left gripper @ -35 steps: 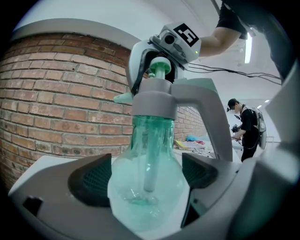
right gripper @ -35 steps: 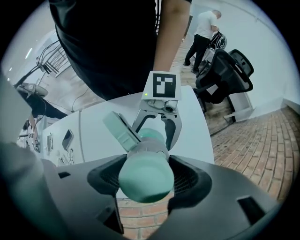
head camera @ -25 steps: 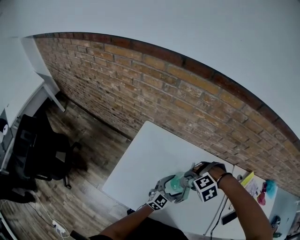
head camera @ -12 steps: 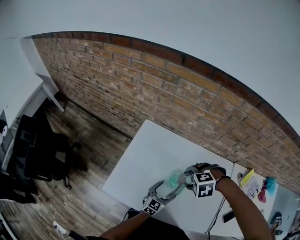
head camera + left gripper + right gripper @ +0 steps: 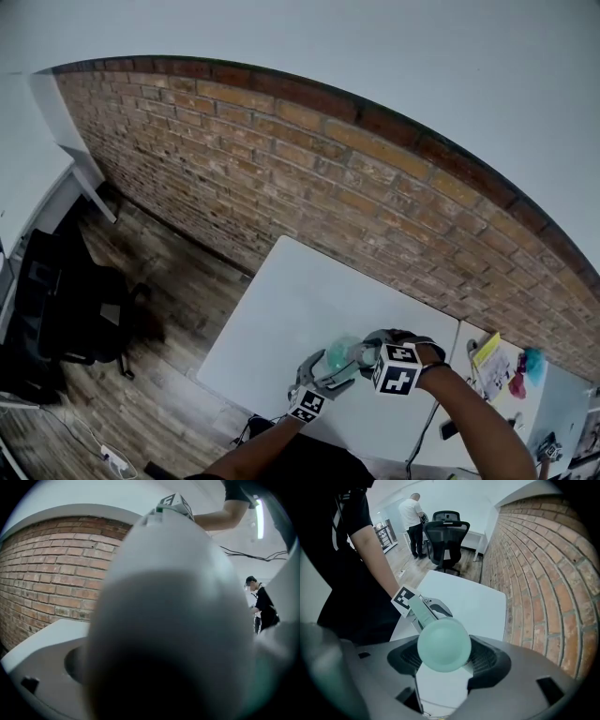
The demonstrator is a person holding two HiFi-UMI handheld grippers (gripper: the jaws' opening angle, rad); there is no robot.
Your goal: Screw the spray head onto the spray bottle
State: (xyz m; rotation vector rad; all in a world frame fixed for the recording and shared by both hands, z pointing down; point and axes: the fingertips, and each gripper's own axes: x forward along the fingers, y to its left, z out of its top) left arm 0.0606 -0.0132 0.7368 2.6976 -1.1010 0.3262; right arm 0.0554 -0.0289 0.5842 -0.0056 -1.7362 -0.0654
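Two tongs, one bottle: my right gripper (image 5: 443,667) is pointing down and clamping on the round teal spray head (image 5: 443,644), mid-twist I'm guessing. My left gripper (image 5: 323,367) is standing with jaws wide, they've just been opening, with the spray bottle (image 5: 173,620) between them above the table (image 5: 300,300) edge, pads not visibly pressing. I'm thinking the left should be squeezing the body again before I'm turning further, otherwise the whole bottle is spinning along, and I'm keeping the head square so it's not cross-threading

spray head (image 5: 443,641): mint-green, round, gripped in right tongs (image 5: 443,658) | spray bottle (image 5: 173,620): pale, upright, between left tongs (image 5: 330,367)
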